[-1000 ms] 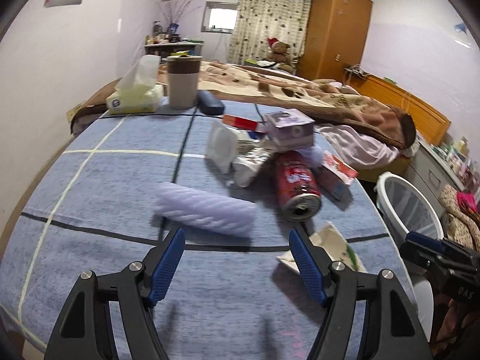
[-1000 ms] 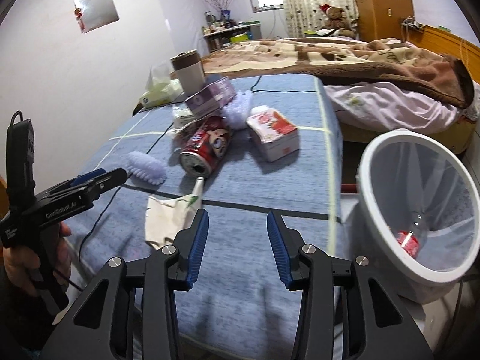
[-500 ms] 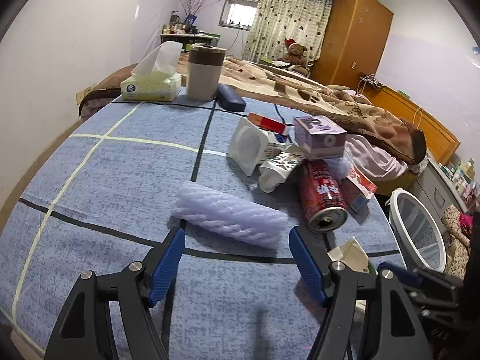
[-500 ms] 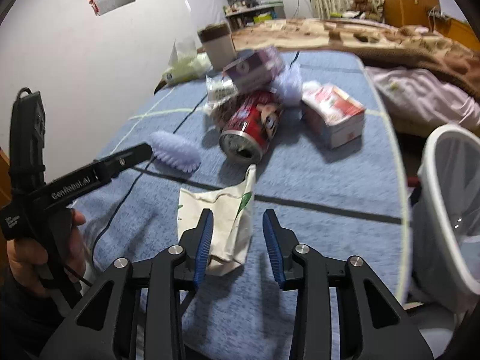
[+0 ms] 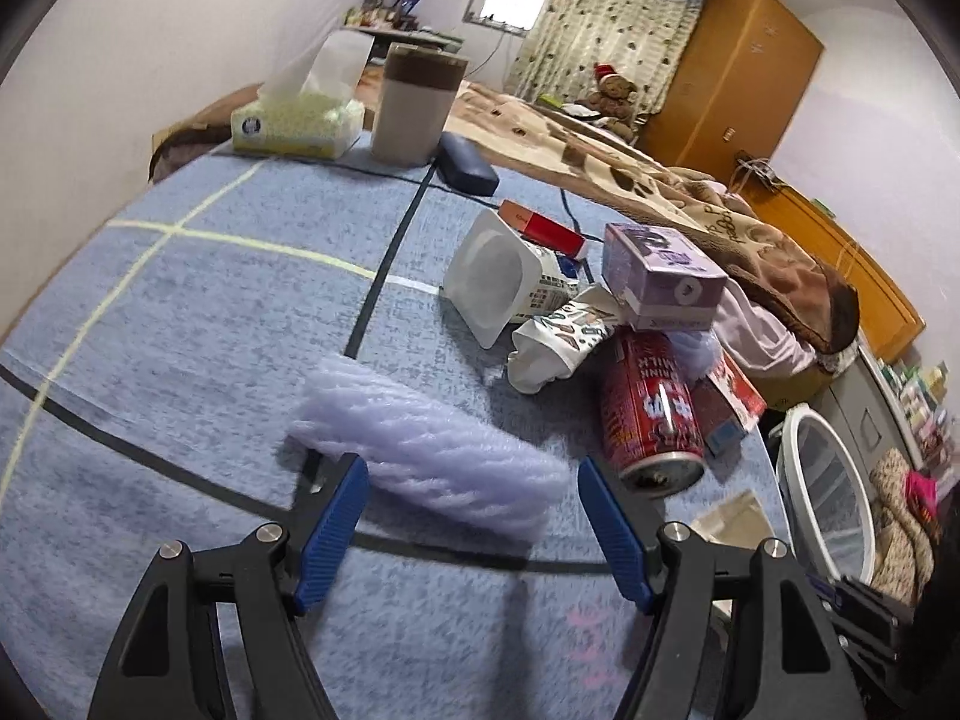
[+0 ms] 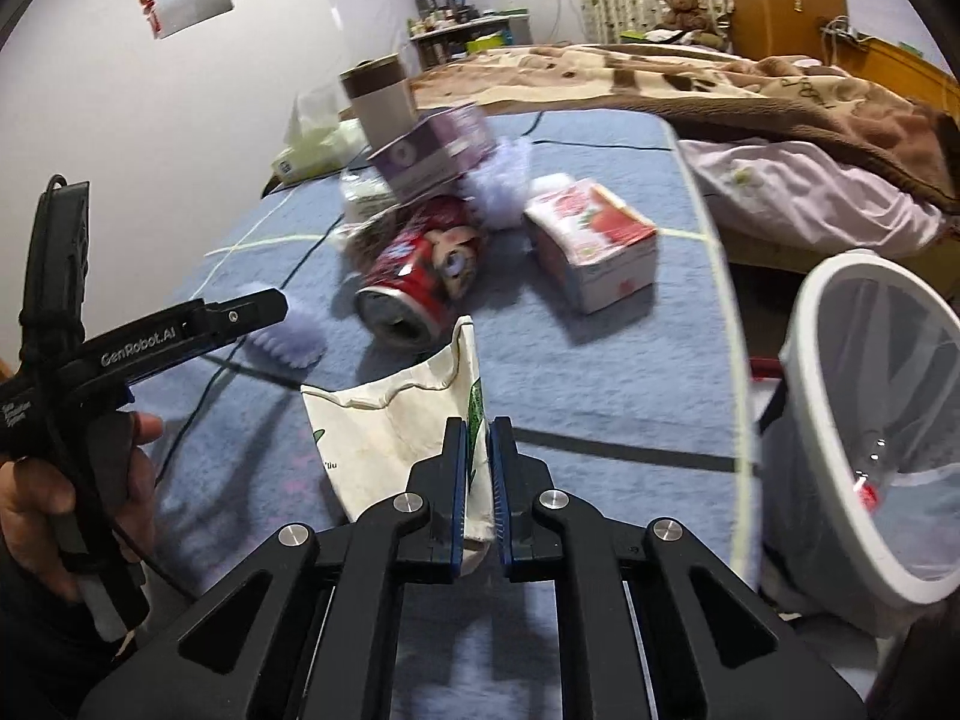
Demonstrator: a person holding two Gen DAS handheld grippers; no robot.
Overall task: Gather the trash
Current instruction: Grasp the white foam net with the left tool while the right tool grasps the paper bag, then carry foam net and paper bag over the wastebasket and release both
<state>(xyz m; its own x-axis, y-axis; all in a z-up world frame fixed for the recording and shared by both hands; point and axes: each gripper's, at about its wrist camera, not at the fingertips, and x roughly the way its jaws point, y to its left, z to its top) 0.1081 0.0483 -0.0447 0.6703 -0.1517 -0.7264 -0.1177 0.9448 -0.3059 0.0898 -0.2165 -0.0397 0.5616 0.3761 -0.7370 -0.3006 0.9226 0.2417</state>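
Observation:
Trash lies on a blue tablecloth (image 5: 198, 300). My left gripper (image 5: 469, 474) is open, its blue fingers on either side of the near end of a purple foam sleeve (image 5: 432, 456) without pressing it. Behind it are a red can (image 5: 651, 414), a purple box (image 5: 660, 276) and a white plastic cup (image 5: 492, 276). My right gripper (image 6: 477, 438) is shut on the edge of a crumpled white paper bag (image 6: 390, 420). The can (image 6: 420, 276) and a strawberry carton (image 6: 594, 246) lie beyond it. A person's hand holds the left gripper (image 6: 252, 312) at the left.
A white mesh bin (image 6: 807, 372) stands off the table's right edge with a bottle (image 6: 864, 480) inside. At the far end stand a tissue box (image 5: 294, 120), a brown-lidded tumbler (image 5: 414, 108) and a dark case (image 5: 468, 165). A bed with a brown blanket (image 5: 660, 180) lies behind.
My right gripper swung left from open cloth onto the paper bag and closed on its edge. The left gripper moved forward and down to the foam sleeve, staying open.

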